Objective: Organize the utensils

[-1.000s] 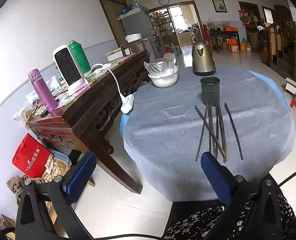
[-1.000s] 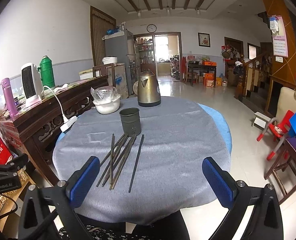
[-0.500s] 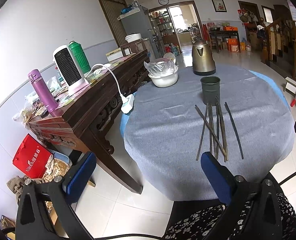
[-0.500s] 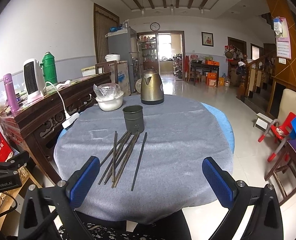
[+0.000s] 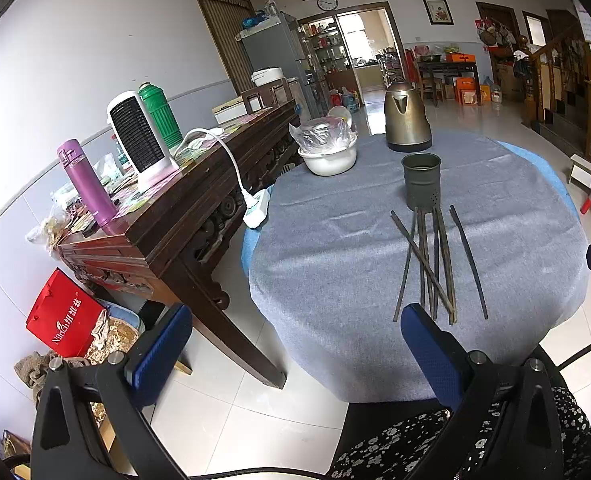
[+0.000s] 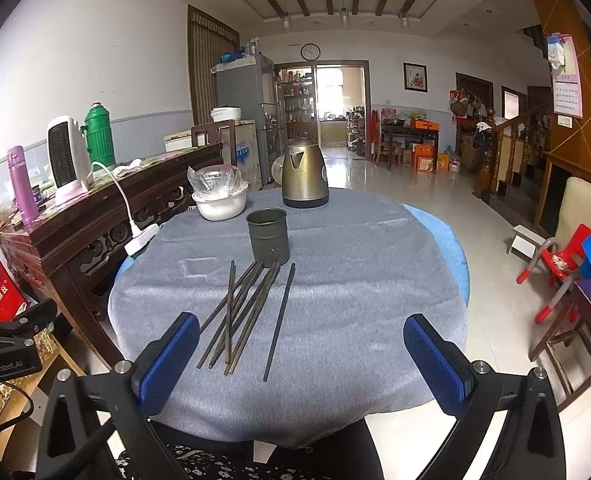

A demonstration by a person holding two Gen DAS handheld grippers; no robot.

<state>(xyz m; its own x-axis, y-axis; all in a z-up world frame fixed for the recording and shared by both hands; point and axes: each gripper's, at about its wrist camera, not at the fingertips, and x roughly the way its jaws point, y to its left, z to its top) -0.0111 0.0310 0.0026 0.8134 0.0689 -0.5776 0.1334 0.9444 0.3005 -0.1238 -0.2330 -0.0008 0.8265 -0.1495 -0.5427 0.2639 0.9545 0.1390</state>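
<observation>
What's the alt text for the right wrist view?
Dark chopsticks lie loose on a grey-clothed round table in front of an upright metal holder, with the open, empty right tongs at the near edge. Behind stand a kettle and white bowl.

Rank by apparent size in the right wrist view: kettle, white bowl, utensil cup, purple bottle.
1. kettle
2. white bowl and utensil cup: look alike, cup nearer
3. purple bottle: slimmest, though farther away

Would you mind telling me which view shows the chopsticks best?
The right wrist view: the chopsticks lie centred and unobstructed. In the left wrist view, a finger of the left claw covers some near ends.
</observation>
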